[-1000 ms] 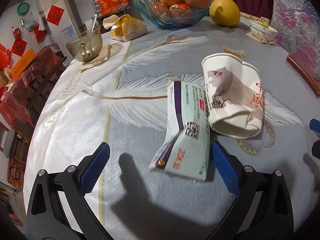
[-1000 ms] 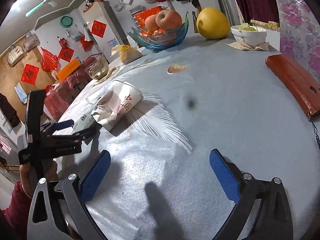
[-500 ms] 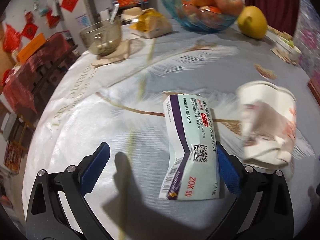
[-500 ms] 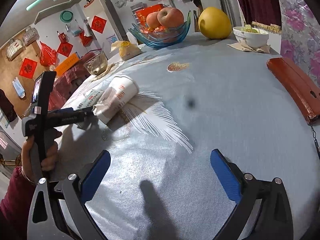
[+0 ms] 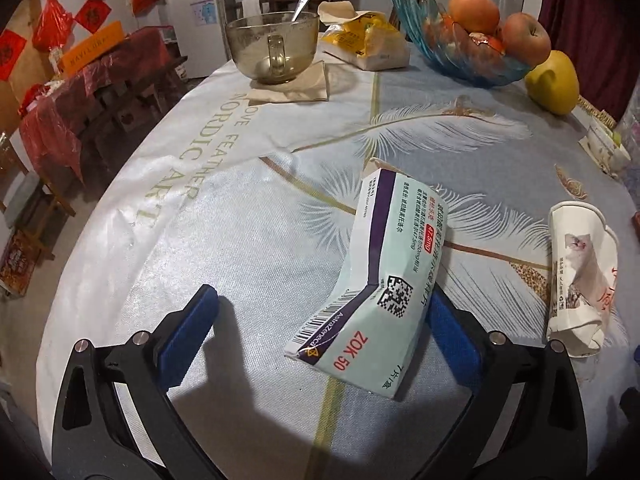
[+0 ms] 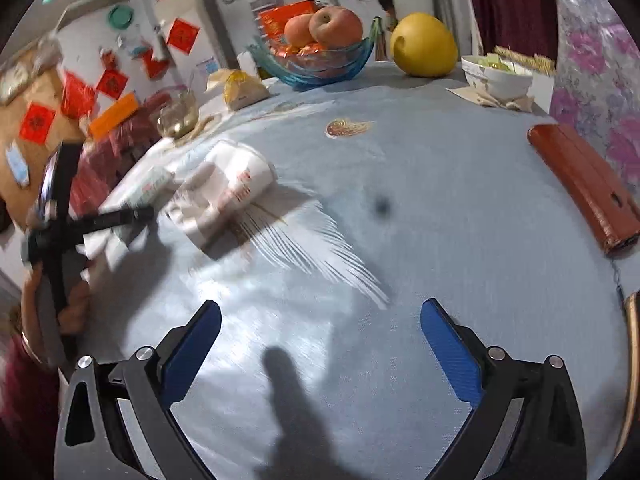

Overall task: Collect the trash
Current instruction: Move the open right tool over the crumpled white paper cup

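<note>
A bent, flattened white-and-purple cardboard medicine box point(image 5: 378, 276) lies on the tablecloth, creased mid-length. Well to its right, a crushed white paper cup point(image 5: 580, 276) lies on its side.

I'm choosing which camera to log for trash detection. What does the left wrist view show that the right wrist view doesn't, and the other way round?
Only the left wrist view shows the bent medicine box sharply, lying between the open fingers of the left gripper, against the right pad; its printing is legible. Only the right wrist view shows the red-brown case, the white bowl, the person's hand on the left gripper, and the right gripper, open over bare cloth. Both show the crushed paper cup, the fruit bowl and the yellow fruit.
</note>
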`<state>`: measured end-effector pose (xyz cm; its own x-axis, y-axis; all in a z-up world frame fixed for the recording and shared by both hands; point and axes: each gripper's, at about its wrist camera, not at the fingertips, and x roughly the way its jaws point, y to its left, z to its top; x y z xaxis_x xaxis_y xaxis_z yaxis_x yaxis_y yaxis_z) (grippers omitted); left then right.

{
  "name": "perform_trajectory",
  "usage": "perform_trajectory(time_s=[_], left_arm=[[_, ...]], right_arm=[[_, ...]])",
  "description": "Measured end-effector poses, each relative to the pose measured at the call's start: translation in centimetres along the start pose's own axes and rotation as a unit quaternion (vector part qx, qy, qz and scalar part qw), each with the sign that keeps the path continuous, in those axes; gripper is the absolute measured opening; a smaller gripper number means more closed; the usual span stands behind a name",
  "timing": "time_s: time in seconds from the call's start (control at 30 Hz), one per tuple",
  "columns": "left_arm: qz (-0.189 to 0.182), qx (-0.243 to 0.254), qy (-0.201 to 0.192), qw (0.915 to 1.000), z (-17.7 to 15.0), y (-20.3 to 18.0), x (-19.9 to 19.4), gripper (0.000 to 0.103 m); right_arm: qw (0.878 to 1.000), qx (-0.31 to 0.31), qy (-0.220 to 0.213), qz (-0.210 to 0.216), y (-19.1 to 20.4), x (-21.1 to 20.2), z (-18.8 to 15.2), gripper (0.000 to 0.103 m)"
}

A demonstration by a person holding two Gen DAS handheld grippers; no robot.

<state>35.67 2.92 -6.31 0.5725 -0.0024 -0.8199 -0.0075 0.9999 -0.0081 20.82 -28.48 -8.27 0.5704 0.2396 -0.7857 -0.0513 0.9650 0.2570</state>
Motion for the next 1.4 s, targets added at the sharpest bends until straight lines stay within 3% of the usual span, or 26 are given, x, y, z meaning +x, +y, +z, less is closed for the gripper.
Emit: perform_trajectory(time_s=[0.13,0.4,0.53,0.67,0.8,1.07,1.27,1.4], left_arm=[[-0.022,-0.014,-0.008,0.9996,0.1,0.9,0.1,0.097],[-0.023,-0.013,-0.008,0.9996,0.2,0.7,0.4,0.097],[-0.026,-0.015,-0.009,0.9995,0.2,0.8,0.3,0.097],[-0.030,-0.019,-0.011,0.9993,0.1,0.9,0.3,0.097],[-0.031,-0.021,-0.012,0.9992,0.2,1.0,0.3,0.097],[-0.031,-0.021,-0.012,0.9992,0.2,1.0,0.3,0.097],[-0.034,-0.023,-0.013,0.9991,0.2,1.0,0.2,0.097],[-0.034,-0.023,-0.014,0.9990,0.2,1.1,0.2,0.097]], right_arm=[[0.999,0.011,-0.006,0.039,2.8,0.4,2.3,0.098],[0.993,-0.109,0.006,-0.044,10.6,5.5,4.9,0.097],[0.987,-0.119,0.018,-0.107,9.3,7.4,5.7,0.097],[0.981,-0.091,-0.022,-0.170,5.3,4.8,6.1,0.097],[0.986,-0.069,-0.033,-0.145,3.3,2.4,5.8,0.097],[0.993,-0.074,-0.035,-0.088,7.3,4.2,7.4,0.097],[0.989,-0.086,0.000,-0.123,8.8,8.0,8.8,0.097],[0.984,-0.081,0.000,-0.156,6.7,8.3,8.7,0.097]])
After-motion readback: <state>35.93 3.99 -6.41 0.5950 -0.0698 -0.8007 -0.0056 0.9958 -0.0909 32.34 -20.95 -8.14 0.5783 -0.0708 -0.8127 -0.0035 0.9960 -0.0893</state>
